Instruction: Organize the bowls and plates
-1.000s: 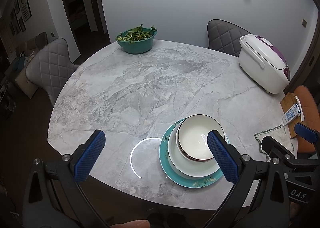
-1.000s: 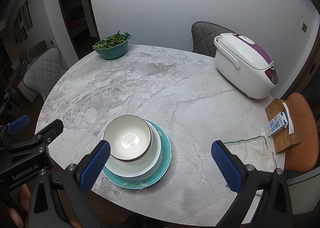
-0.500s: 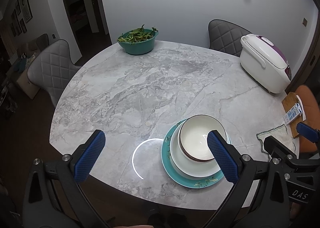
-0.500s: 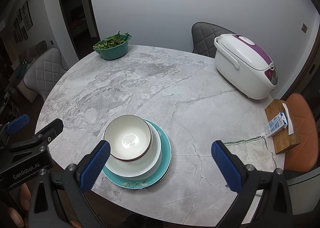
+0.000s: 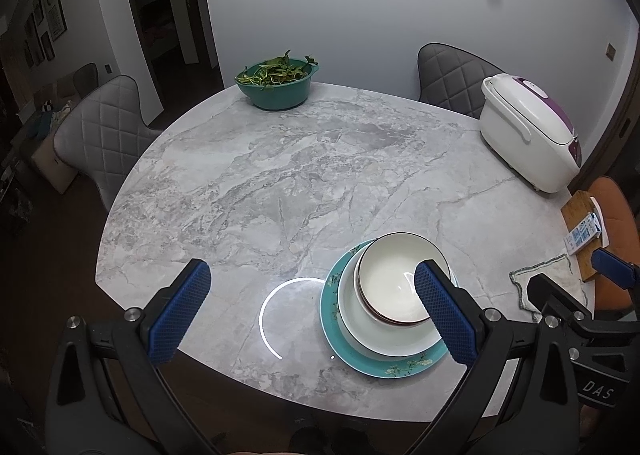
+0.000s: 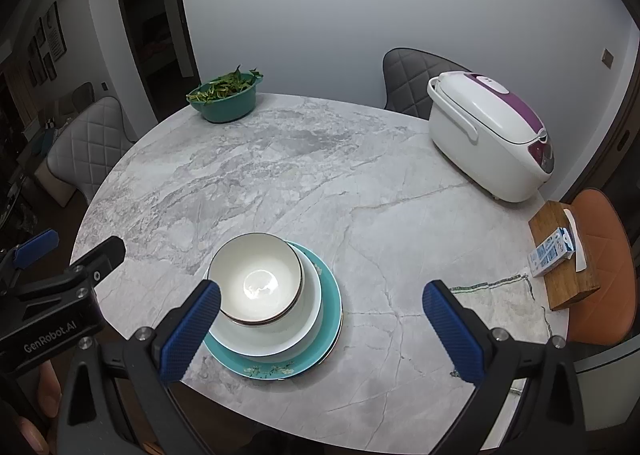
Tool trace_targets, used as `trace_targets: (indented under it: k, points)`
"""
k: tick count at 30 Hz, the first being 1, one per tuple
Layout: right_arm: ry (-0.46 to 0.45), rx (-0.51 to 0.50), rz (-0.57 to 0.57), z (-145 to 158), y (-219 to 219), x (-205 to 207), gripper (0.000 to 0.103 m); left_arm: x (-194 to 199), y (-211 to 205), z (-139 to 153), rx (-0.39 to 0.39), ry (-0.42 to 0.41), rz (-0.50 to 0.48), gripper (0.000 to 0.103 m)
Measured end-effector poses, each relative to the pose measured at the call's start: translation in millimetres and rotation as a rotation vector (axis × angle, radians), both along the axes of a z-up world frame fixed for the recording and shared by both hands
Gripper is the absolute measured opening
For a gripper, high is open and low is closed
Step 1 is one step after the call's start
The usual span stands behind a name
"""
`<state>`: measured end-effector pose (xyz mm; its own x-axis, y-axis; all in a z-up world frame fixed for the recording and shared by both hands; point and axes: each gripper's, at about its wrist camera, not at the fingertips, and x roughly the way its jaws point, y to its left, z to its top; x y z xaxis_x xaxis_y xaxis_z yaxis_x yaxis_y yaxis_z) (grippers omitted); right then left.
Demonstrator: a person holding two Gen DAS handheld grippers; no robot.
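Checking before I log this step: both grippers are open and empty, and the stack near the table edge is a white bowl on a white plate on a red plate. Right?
Not quite: the bottom plate is teal, not red, as the right wrist view shows. The rest holds: white bowl on white plate, left gripper and right gripper open and empty.

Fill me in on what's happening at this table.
A person holds two grippers above a marble table, both open and empty. The dishes are already stacked near the front edge: a white bowl in a white plate on a teal plate. The left gripper and right gripper touch nothing.
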<state>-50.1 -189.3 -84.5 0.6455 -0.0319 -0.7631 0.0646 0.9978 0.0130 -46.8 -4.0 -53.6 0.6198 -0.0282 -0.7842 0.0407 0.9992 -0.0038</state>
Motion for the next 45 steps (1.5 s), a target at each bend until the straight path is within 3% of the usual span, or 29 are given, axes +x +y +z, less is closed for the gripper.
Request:
trace_targets:
  k: [21,45]
  points:
    - [-0.001,-0.003,-0.001,-0.8,1.0,0.3,0.103,-0.1,-9.6,-3.0,0.047,-0.011,0.002,0.103]
    - [0.0,-0.004,0.002,-0.6,1.9,1.5,0.103,5.4,-7.9,-4.4,0.031,0.002,-0.011,0.103]
